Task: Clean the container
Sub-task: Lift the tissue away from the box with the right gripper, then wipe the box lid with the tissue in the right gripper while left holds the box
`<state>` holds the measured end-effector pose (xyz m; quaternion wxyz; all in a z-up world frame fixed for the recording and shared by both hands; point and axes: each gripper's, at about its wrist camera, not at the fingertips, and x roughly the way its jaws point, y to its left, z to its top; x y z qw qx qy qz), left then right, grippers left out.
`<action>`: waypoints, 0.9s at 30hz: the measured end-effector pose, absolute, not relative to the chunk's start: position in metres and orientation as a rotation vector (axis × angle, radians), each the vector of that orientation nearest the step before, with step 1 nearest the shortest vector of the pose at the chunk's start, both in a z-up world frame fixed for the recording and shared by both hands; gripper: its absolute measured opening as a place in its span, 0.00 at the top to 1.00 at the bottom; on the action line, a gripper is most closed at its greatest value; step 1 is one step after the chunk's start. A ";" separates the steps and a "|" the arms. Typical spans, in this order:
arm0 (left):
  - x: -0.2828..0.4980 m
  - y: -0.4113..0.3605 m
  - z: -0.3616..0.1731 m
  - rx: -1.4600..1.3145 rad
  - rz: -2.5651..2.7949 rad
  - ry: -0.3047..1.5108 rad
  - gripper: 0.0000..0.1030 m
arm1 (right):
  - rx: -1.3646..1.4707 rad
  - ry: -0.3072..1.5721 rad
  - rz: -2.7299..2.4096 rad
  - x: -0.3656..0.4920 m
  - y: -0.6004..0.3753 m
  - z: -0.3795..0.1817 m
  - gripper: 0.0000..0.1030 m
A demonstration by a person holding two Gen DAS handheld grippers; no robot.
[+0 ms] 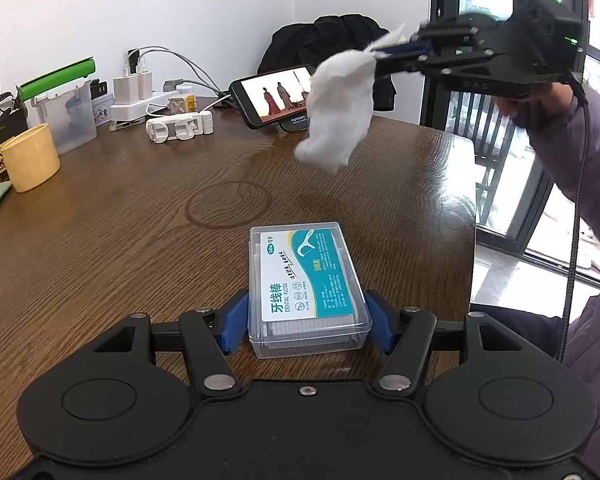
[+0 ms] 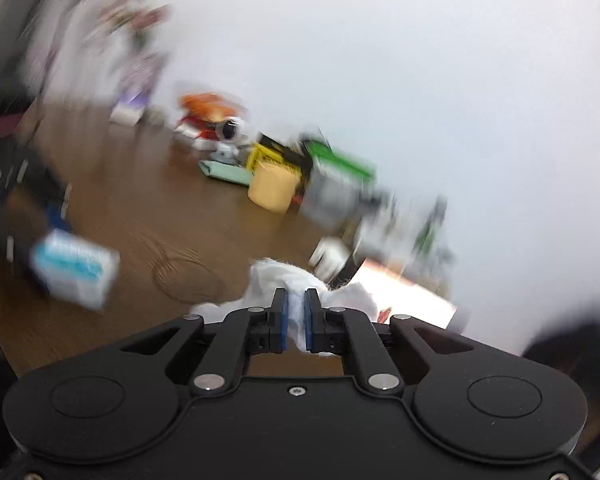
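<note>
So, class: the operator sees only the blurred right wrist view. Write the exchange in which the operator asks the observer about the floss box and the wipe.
Operator: My view is smeared. Is the box held?
Observer: Yes. In the left wrist view the left gripper has a blue pad on each long side of the dental floss box, which rests on the table.
Operator: Is its lid open?
Observer: No, the clear lid is closed, label up.
Operator: Is my wipe on the box?
Observer: No. The right gripper holds the white tissue in the air, above and beyond the box, in front of a phone playing a video.
</note>
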<state>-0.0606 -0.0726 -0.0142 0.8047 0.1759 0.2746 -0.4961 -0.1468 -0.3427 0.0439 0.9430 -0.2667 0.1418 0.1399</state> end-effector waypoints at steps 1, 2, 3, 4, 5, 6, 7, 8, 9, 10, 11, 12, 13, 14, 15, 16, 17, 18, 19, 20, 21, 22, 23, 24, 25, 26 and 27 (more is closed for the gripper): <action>-0.060 -0.073 -0.014 0.376 -1.063 0.588 0.41 | -0.635 0.267 0.293 -0.151 -0.337 0.047 0.91; -0.060 -0.073 -0.014 0.376 -1.064 0.588 0.41 | -0.705 0.269 0.315 -0.152 -0.330 0.045 0.91; -0.060 -0.073 -0.014 0.377 -1.064 0.588 0.41 | -0.766 0.271 0.342 -0.153 -0.321 0.043 0.91; -0.060 -0.073 -0.014 0.378 -1.064 0.588 0.41 | -0.800 0.276 0.385 -0.153 -0.312 0.039 0.91; -0.060 -0.073 -0.014 0.379 -1.064 0.587 0.41 | -0.835 0.277 0.426 -0.154 -0.303 0.034 0.91; -0.060 -0.073 -0.014 0.380 -1.063 0.587 0.41 | -0.879 0.266 0.456 -0.157 -0.293 0.028 0.91; -0.061 -0.073 -0.014 0.380 -1.063 0.586 0.41 | -0.927 0.248 0.486 -0.160 -0.281 0.021 0.91; -0.060 -0.073 -0.014 0.380 -1.064 0.586 0.41 | -0.941 0.239 0.525 -0.161 -0.271 0.016 0.91; -0.060 -0.073 -0.014 0.380 -1.064 0.587 0.41 | -0.924 0.236 0.576 -0.162 -0.264 0.014 0.91; -0.060 -0.073 -0.014 0.380 -1.064 0.587 0.41 | -0.894 0.227 0.614 -0.161 -0.258 0.012 0.91; -0.060 -0.073 -0.014 0.380 -1.064 0.586 0.41 | -0.863 0.218 0.652 -0.160 -0.252 0.011 0.92; -0.058 -0.073 -0.013 0.380 -1.066 0.588 0.41 | -0.824 0.210 0.685 -0.158 -0.247 0.010 0.92; -0.058 -0.073 -0.013 0.379 -1.066 0.588 0.41 | -0.759 0.212 0.703 -0.154 -0.248 0.011 0.92; -0.059 -0.072 -0.013 0.380 -1.065 0.588 0.41 | -0.680 0.225 0.714 -0.149 -0.251 0.013 0.92; -0.060 -0.072 -0.014 0.379 -1.065 0.587 0.41 | -0.595 0.245 0.725 -0.142 -0.256 0.016 0.91; -0.060 -0.072 -0.014 0.378 -1.066 0.588 0.41 | -0.479 0.293 0.729 -0.133 -0.267 0.017 0.90; -0.060 -0.072 -0.014 0.377 -1.067 0.588 0.41 | -0.337 0.355 0.719 -0.121 -0.281 0.018 0.90; -0.059 -0.072 -0.013 0.376 -1.068 0.589 0.41 | -0.203 0.417 0.704 -0.110 -0.296 0.019 0.86; -0.059 -0.072 -0.013 0.375 -1.069 0.589 0.41 | -0.100 0.472 0.681 -0.100 -0.308 0.016 0.85; -0.059 -0.072 -0.013 0.375 -1.069 0.589 0.41 | -0.032 0.502 0.652 -0.092 -0.317 0.012 0.84; -0.059 -0.071 -0.014 0.374 -1.070 0.589 0.41 | 0.018 0.525 0.629 -0.085 -0.323 0.007 0.80; -0.059 -0.072 -0.013 0.375 -1.071 0.589 0.41 | 0.016 0.534 0.627 -0.081 -0.323 0.003 0.74; -0.059 -0.072 -0.013 0.375 -1.072 0.589 0.41 | 0.014 0.542 0.625 -0.078 -0.323 0.000 0.69; -0.059 -0.072 -0.014 0.375 -1.072 0.589 0.41 | 0.009 0.545 0.626 -0.075 -0.321 -0.004 0.58; -0.059 -0.072 -0.014 0.375 -1.072 0.589 0.41 | 0.005 0.548 0.624 -0.071 -0.318 -0.006 0.57; -0.059 -0.072 -0.014 0.376 -1.072 0.589 0.41 | 0.005 0.549 0.617 -0.067 -0.317 -0.008 0.57; -0.059 -0.072 -0.014 0.376 -1.072 0.589 0.41 | 0.012 0.546 0.617 -0.066 -0.317 -0.007 0.57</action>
